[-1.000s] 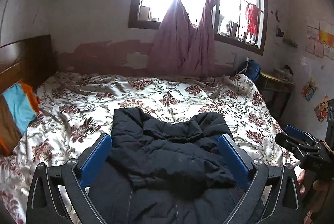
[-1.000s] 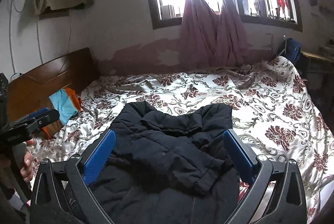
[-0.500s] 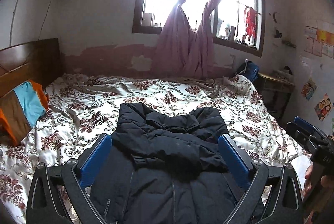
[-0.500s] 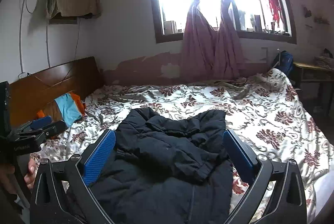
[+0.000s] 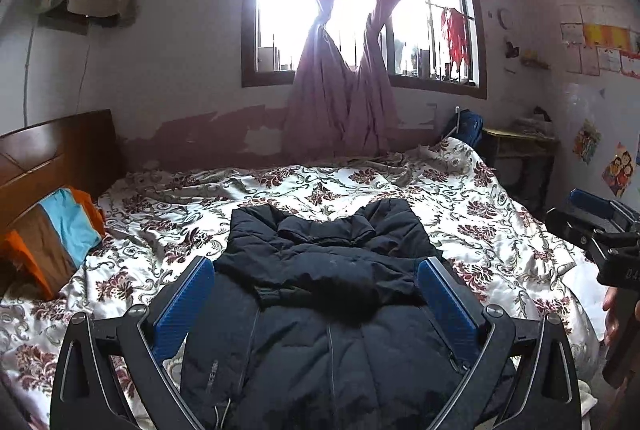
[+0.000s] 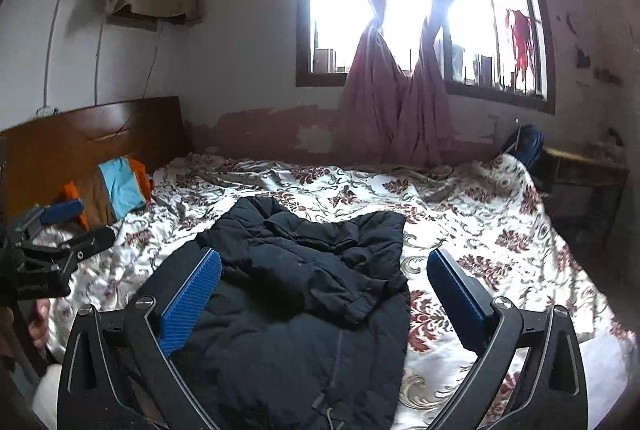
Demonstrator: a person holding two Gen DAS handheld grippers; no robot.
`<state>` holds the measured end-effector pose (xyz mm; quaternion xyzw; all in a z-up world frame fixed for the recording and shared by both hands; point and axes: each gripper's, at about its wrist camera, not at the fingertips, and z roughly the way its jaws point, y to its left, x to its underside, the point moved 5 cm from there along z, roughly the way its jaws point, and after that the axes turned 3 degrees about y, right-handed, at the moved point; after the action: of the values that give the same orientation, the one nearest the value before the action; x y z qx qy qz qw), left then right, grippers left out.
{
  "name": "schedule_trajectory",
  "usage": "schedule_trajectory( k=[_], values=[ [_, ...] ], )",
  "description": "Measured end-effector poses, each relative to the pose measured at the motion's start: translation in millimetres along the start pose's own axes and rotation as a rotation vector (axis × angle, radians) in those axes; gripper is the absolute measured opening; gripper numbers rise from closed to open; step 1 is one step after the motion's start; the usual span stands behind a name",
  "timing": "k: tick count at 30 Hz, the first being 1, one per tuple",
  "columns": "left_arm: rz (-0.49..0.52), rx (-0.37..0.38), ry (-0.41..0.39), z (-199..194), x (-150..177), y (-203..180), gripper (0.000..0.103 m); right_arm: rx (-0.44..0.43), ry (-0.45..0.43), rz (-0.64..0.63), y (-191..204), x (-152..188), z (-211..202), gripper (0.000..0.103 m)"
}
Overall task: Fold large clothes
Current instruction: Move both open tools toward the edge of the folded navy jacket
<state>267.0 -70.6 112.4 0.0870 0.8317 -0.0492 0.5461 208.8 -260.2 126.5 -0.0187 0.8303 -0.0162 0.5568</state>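
Two grippers are held above the near edge of the bed, each with jaws spread wide and nothing between the blue pads. Left gripper (image 5: 316, 294) is centred over the dark puffer jacket (image 5: 332, 294); right gripper (image 6: 324, 290) sits over its right half. The jacket lies flat on the floral bedspread (image 5: 460, 197), with both sleeves folded across the chest. A striped pillow (image 5: 52, 234) rests against the wooden headboard (image 6: 92, 141).

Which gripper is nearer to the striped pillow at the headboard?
Left. The left gripper hangs beside the pillow; the right gripper is across the jacket, on the far side.
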Motion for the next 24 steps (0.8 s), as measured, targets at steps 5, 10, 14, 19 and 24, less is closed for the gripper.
schedule_trajectory(
  k=[5,10,14,19,24],
  values=[
    [0.010,-0.019,0.013,-15.4,19.1,-0.2,0.102,-0.018,-0.003,-0.030,10.9,13.7,-16.6,0.101],
    [0.008,-0.035,0.020,-28.8,35.0,2.2,0.102,-0.032,0.001,-0.045,20.1,30.9,-28.2,0.101],
    [-0.011,-0.044,0.038,-33.1,49.6,7.5,0.102,-0.032,0.012,-0.049,23.1,45.6,-31.9,0.101],
    [-0.040,-0.041,0.075,-32.8,67.3,17.9,0.102,-0.024,0.034,-0.075,28.5,65.3,-32.2,0.101],
    [-0.051,-0.060,0.134,-24.9,91.7,30.5,0.102,-0.016,0.054,-0.077,32.9,88.4,-30.0,0.101]
  ],
)
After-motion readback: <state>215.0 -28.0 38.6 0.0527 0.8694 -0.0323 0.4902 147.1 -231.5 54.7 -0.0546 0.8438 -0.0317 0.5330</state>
